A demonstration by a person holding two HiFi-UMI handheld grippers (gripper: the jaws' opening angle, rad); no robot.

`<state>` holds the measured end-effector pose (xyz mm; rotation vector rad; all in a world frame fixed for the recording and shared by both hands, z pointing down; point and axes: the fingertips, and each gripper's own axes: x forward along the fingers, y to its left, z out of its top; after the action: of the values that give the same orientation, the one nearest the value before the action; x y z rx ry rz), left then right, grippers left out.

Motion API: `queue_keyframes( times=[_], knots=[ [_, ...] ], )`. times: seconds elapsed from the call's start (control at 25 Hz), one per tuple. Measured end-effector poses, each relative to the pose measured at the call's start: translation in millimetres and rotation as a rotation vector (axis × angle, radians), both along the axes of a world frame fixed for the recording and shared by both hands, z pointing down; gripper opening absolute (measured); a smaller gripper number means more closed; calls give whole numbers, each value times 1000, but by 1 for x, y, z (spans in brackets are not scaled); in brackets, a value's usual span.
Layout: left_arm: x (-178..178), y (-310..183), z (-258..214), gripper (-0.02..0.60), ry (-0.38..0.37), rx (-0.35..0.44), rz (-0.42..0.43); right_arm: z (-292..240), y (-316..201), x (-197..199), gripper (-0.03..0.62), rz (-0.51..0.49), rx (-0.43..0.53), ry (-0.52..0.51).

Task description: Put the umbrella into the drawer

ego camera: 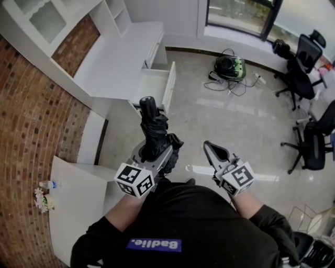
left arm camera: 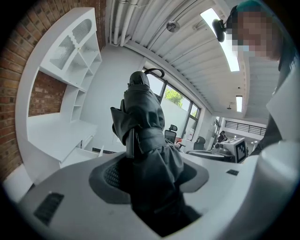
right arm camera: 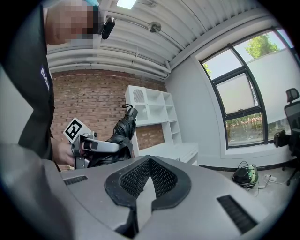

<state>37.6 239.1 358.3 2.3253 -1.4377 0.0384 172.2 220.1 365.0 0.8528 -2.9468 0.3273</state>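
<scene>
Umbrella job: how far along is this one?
Done: the drawer of the desk is pulled open, and the left tongs are clamped on the folded black umbrella. In hand: the umbrella is held upright, short of the drawer. Left: lay it in the drawer and let go. The right tongs are shut and empty.

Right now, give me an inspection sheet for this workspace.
surface: white desk, top bare where visible.
job's things: black folded umbrella upright; drawer pulled open under the desk.
clutter: small bottle and flowers on the low white table.
grippers: left gripper shut on the umbrella; right gripper shut, empty.
cables: loose cables on the floor beside a green-black device.
surroundings: brick wall, office chairs, windows.
</scene>
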Motion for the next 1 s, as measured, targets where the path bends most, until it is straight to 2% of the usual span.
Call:
queue_keyframes(
  times=[0.48, 0.68, 1.0],
  knots=[
    [-30, -38, 7, 250, -6, 5, -35, 9, -35, -7, 29, 39, -36, 9],
    [-60, -83, 13, 249, 0, 17, -44, 11, -75, -19, 29, 80, -14, 29],
    [-107, -179, 28, 250, -2, 9, -12, 8, -162, -60, 29, 129, -11, 67]
  ],
)
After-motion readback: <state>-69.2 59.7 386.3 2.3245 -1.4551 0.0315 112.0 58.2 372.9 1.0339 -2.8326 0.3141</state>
